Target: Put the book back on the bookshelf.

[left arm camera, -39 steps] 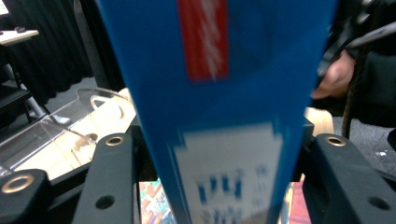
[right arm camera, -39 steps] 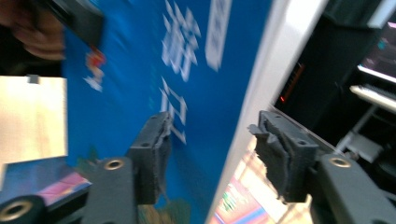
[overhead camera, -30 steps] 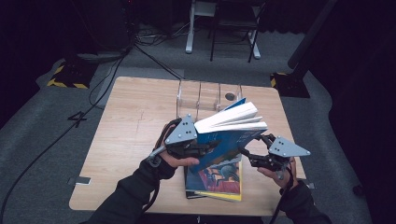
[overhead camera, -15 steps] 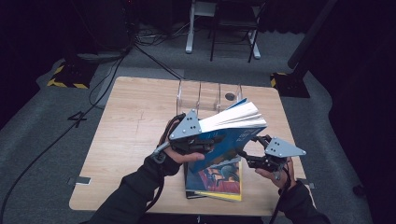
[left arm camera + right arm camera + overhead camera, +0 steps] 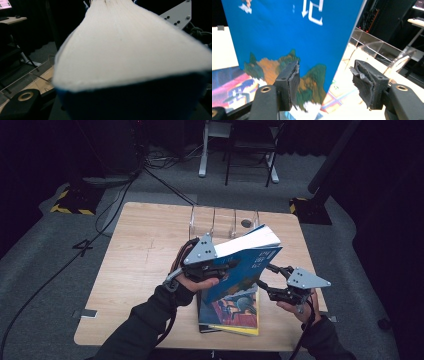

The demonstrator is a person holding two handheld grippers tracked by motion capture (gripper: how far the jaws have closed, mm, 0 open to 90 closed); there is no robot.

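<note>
Just above the near half of the surface (image 5: 130, 250), a blue book (image 5: 245, 267) is held tilted, its white page block turned upward and toward the far edge, its lower corner close over the stack of books (image 5: 235, 312) lying flat near the near edge. The left gripper (image 5: 212, 265) is seen at the book's left end, with the left hand (image 5: 192, 282) wrapped under it and the dark sleeve running in from the near edge. Its jaws have just been closing with the book between them; in the left gripper view the page block and blue cover fill the space right in front of the camera, and the book is judged to be clamped there. The right gripper (image 5: 267, 277) is held lower, toward the near right corner, pointing at the book's lower right part, with the right hand (image 5: 295, 305) beneath its grey plate. In the right gripper view its jaws are seen parted, the book's cover edge standing between the pads (image 5: 293, 80) without clear contact on either side. White characters are printed on the blue cover, but they cannot be read; below them a picture of green and orange hills is shown. A clear acrylic stand (image 5: 222, 222) is placed at the far edge.
</note>
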